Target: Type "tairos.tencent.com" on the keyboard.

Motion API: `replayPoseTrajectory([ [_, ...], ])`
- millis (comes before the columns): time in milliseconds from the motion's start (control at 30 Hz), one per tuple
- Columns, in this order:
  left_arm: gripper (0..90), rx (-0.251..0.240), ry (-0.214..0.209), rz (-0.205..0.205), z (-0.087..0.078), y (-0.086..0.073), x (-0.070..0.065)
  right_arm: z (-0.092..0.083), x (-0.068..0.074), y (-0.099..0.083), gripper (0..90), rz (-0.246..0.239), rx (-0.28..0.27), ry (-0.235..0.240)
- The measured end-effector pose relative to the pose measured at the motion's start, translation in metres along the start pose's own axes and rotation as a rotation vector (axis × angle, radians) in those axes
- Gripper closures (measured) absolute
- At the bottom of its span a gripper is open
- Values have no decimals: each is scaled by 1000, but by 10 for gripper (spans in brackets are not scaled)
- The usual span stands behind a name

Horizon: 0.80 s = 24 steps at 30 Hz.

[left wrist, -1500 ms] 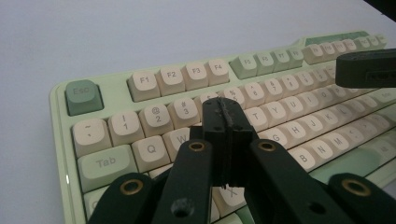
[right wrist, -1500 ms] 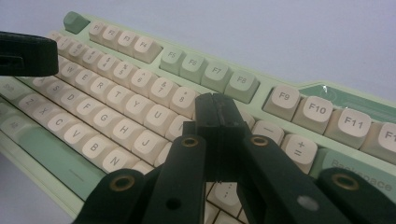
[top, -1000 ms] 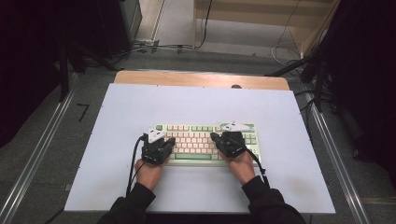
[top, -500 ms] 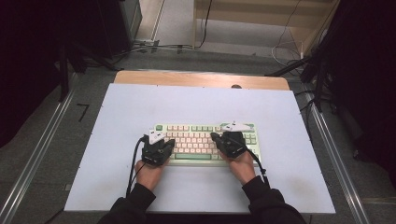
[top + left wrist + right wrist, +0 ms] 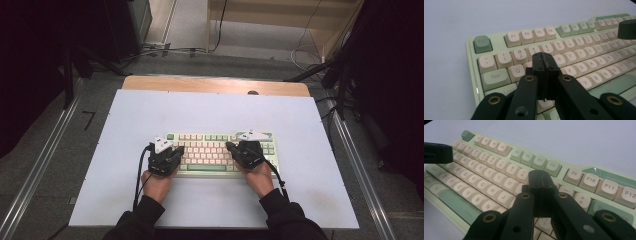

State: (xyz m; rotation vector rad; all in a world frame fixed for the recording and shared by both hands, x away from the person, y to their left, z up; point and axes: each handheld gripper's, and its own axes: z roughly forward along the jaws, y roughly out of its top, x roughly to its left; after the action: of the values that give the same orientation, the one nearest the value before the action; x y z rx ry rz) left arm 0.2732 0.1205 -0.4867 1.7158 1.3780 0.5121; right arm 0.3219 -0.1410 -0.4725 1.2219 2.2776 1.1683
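Over keyboard [image 5: 215, 150], left claw [image 5: 176, 150] closed, right claw [image 5: 231, 148] closed

Black tongs [image 5: 179, 150] [image 5: 229, 146] — brass-ringed pivots, grey plates, black cables — dark sleeves [image 5: 142, 217].

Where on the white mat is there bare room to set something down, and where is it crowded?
Free: the mat behind the keyboard up to the wooden edge, plus broad strips left and right of the keyboard. Crowded: the near middle, where the left gripper and right gripper, both shut, rest over the keys with the forearms behind them.
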Motion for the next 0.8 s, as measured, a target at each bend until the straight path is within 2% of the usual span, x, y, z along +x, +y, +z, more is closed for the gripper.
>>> replayPoseTrajectory([
  [800, 900, 3, -14, 10, 1, -1, -4, -2, 1, 0, 876, -5, -1, 4],
])
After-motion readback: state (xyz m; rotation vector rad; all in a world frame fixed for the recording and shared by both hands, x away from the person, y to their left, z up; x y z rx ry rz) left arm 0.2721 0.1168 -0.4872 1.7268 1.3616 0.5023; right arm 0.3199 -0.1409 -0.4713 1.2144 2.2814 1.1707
